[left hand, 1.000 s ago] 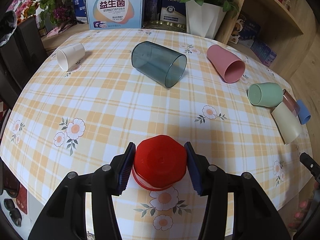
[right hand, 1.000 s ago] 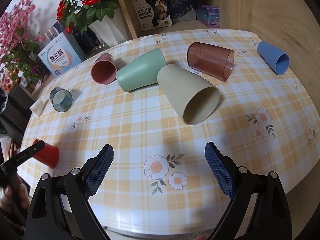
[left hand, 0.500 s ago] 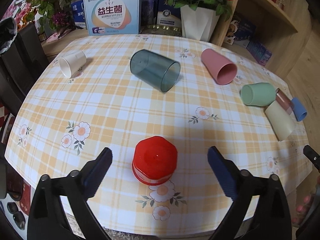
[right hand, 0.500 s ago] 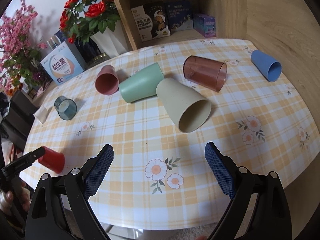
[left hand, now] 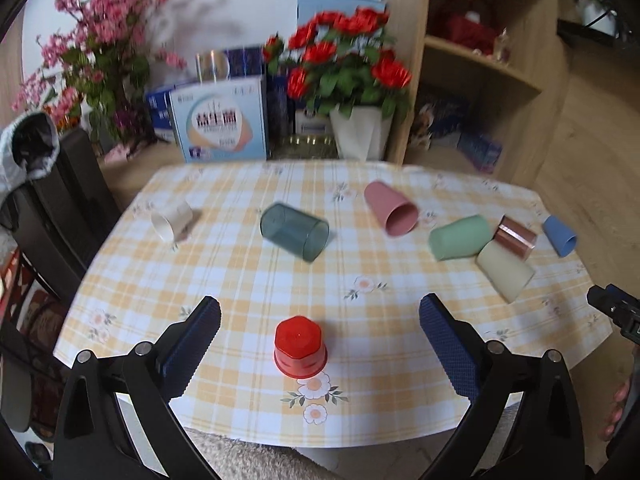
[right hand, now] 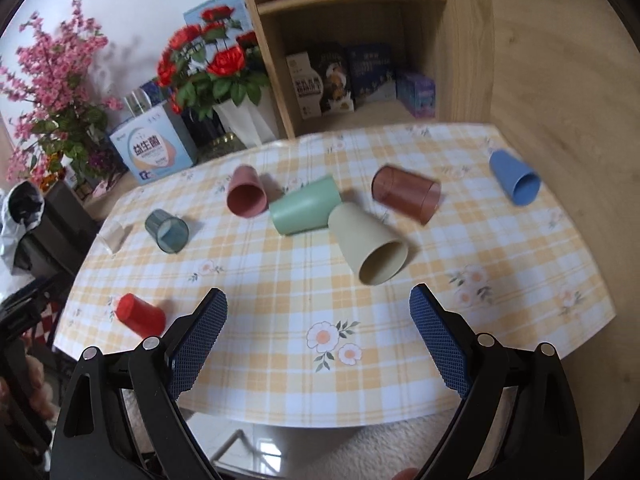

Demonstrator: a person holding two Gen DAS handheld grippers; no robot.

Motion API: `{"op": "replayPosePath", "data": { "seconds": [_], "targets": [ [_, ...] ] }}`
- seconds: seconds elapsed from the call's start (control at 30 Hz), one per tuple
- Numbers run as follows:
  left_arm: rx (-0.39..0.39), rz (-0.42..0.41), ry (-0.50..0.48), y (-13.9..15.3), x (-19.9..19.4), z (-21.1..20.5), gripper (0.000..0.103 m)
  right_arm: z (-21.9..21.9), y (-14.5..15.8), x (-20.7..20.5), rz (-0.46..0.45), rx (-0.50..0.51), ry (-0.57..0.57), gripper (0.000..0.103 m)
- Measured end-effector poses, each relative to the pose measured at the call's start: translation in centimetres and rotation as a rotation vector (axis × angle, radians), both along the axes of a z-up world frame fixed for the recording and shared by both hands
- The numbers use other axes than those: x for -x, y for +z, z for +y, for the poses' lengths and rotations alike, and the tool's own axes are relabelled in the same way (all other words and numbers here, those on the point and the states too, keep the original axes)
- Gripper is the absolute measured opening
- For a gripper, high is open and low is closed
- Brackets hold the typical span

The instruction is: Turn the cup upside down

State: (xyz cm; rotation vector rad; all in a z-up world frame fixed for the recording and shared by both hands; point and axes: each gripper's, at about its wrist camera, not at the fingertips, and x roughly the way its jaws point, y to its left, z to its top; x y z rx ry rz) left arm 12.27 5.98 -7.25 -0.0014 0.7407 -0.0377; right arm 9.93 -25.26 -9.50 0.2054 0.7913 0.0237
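Filling both views, the table [left hand: 256,280] wears a yellow plaid cloth with flower prints, and behind it stand a wooden shelf unit [right hand: 360,0] with boxes, a white vase of red roses [left hand: 360,136], a pink blossom branch [right hand: 48,80] and a pale blue carton [left hand: 222,120]. Only the left wrist view takes in the dark chair [left hand: 60,208] with a grey garment draped over it in full, while only the right wrist view looks into the lower shelf with its row of boxes. The left gripper [left hand: 320,330] hangs above the near edge with its jaws spread wide and nothing between them; the right gripper [right hand: 318,328] is likewise spread and empty. Between the left fingers, and apart from both, the red cup [left hand: 299,347] stands mouth-down on the cloth near the front edge; the right view shows it small at the far left [right hand: 140,316]. Seven other cups lie on their sides: a smoky teal cup [left hand: 294,232], a beige cup [right hand: 370,248] touching a green cup [right hand: 306,210], a pink cup [left hand: 390,208], a brown translucent cup [right hand: 406,194], a blue cup [right hand: 514,182] and a white cup [left hand: 172,220]. The right view looks into the mouths of the beige, pink and teal ones, which the left view shows more side-on.
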Motion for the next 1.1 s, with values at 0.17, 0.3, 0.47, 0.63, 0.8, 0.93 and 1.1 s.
{"op": "replayPosePath", "data": {
  "seconds": [0.17, 0.3, 0.47, 0.63, 0.8, 0.93, 1.1],
  "targets": [
    [-0.017, -0.083, -0.008, 3.8, 2.7, -1.0, 0.097, 0.1, 4.2, 1.9, -0.074, 0.019, -0.015, 0.09],
    [-0.019, -0.116, -0.026, 6.1, 4.2, -1.7, 0.097, 0.3, 6.8, 2.9, -0.123, 0.035, -0.022, 0.09],
    [-0.053, -0.177, 0.007, 8.6, 6.2, -2.3, 0.097, 1.1, 8.8, 3.9, -0.157, 0.068, -0.015, 0.09],
    [-0.036, -0.228, -0.02, 10.3, 7.7, -2.9, 0.097, 1.6, 9.7, 4.5, -0.164, 0.071, 0.002, 0.09],
    [-0.023, -0.244, -0.026, 11.0, 8.5, -3.2, 0.097, 1.8, 10.0, 5.1, -0.174, 0.083, 0.006, 0.09],
    [-0.024, -0.241, -0.022, 11.0, 8.8, -3.3, 0.097, 1.7, 9.9, 5.2, -0.174, 0.084, -0.002, 0.09],
    [-0.019, -0.239, -0.022, 11.1, 8.9, -3.2, 0.097, 1.6, 9.8, 5.2, -0.172, 0.086, -0.003, 0.09]
  ]
}}
